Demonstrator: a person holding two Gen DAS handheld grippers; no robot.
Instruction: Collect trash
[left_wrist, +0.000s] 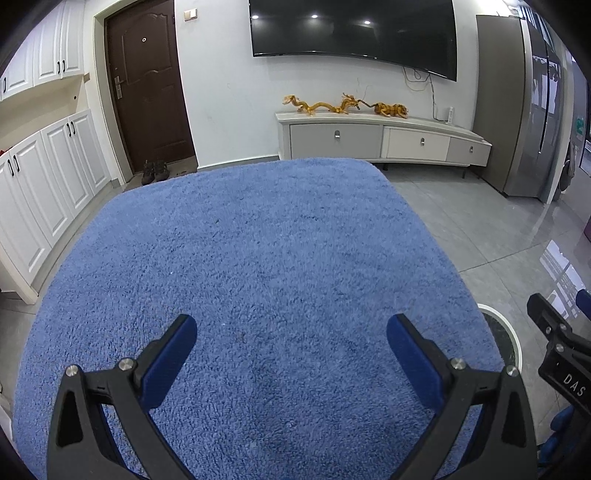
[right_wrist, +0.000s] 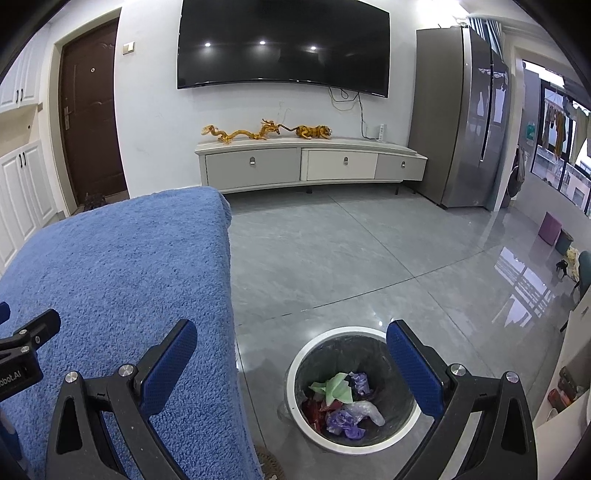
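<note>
The right claw (right_wrist: 291, 354) hangs wide open and empty above the bin (right_wrist: 295, 373), which stands on the floor just right of the desk (right_wrist: 122, 266). The trash (right_wrist: 341, 400), crumpled green, purple, red and clear scraps, lies in the bin below and between its fingers. The left claw (left_wrist: 291, 354) hovers over the blue-covered desk, also spread wide and holding nothing. No scrap shows on the cover ahead of it, so the collecting looks finished or nearly so. A good finish: sweep the left view across the cover for missed bits, keeping the claws apart, since the right claw sits close at its right edge.
</note>
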